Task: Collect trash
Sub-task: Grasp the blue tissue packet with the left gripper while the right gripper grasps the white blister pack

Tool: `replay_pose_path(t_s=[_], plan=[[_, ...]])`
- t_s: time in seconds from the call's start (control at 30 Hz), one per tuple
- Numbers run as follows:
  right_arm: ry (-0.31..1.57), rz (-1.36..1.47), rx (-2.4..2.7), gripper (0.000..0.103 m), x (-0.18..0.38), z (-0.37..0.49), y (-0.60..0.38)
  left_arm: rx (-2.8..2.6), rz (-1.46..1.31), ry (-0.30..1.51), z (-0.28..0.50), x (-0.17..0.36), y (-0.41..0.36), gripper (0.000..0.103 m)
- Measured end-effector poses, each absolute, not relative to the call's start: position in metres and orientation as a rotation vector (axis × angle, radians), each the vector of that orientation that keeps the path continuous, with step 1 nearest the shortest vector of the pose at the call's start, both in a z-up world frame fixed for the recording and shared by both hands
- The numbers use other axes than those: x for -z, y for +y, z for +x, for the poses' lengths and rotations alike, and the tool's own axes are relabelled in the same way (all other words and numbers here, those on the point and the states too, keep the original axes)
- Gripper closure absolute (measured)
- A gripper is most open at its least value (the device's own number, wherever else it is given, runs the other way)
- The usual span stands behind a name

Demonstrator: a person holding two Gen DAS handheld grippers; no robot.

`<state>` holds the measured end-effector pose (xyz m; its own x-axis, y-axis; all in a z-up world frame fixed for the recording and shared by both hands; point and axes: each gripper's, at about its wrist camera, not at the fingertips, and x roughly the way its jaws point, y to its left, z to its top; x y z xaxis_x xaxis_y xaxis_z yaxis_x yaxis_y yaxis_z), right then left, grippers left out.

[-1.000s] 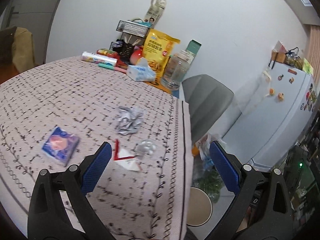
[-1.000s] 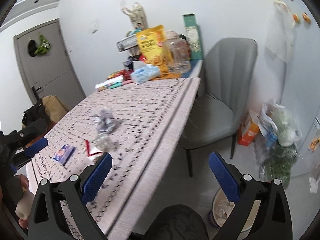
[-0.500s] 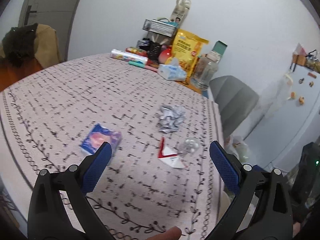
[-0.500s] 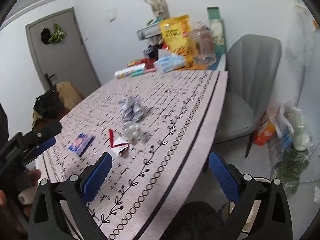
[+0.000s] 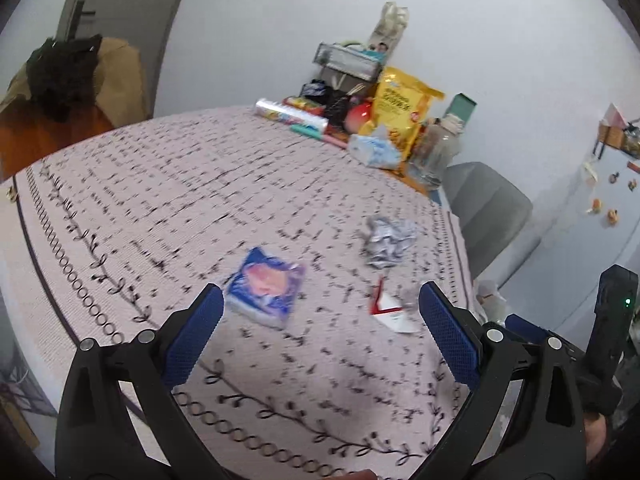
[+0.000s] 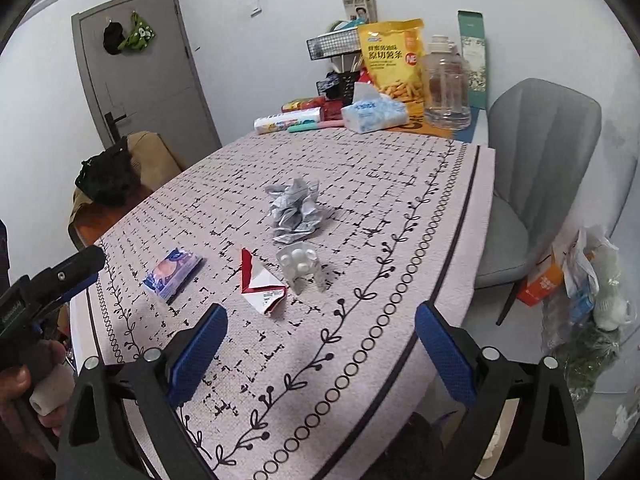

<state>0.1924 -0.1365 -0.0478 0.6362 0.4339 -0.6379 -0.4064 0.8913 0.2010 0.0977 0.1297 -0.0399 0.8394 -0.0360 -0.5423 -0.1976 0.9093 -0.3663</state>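
On tablecloth (image 6: 400, 216), crumpled grey paper (image 6: 294, 208), torn red-white wrapper (image 6: 260, 282)

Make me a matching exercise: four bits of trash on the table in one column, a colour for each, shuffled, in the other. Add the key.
Things
1. crumpled paper
2. tissue pack
3. torn carton
4. blister pack

Colours
A. red and white
B. clear with white pills
C. grey and white
D. blue with pink

Pairs: 1-C, 2-D, 3-A, 4-B
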Motion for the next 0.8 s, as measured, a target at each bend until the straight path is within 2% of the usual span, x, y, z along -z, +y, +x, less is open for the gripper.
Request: replay_pose_path(t_s=[0.27, 0.4, 0.8], plan=[[0.803, 0.029, -0.548, 0.026, 0.063, 0.208, -0.111, -0.144, -0.461, 0.610, 0.092, 0.056, 0.163, 0.006], [0.843, 0.044, -0.552, 0.036, 0.073, 0.220, -0.103, -0.145, -0.463, 0.626, 0.095, 0.061, 0.168, 0.012], [0.865, 0.061, -0.526, 0.037, 0.080, 0.254, -0.097, -0.147, -0.408, 0.714, 0.131, 0.077, 0.157, 0.018]])
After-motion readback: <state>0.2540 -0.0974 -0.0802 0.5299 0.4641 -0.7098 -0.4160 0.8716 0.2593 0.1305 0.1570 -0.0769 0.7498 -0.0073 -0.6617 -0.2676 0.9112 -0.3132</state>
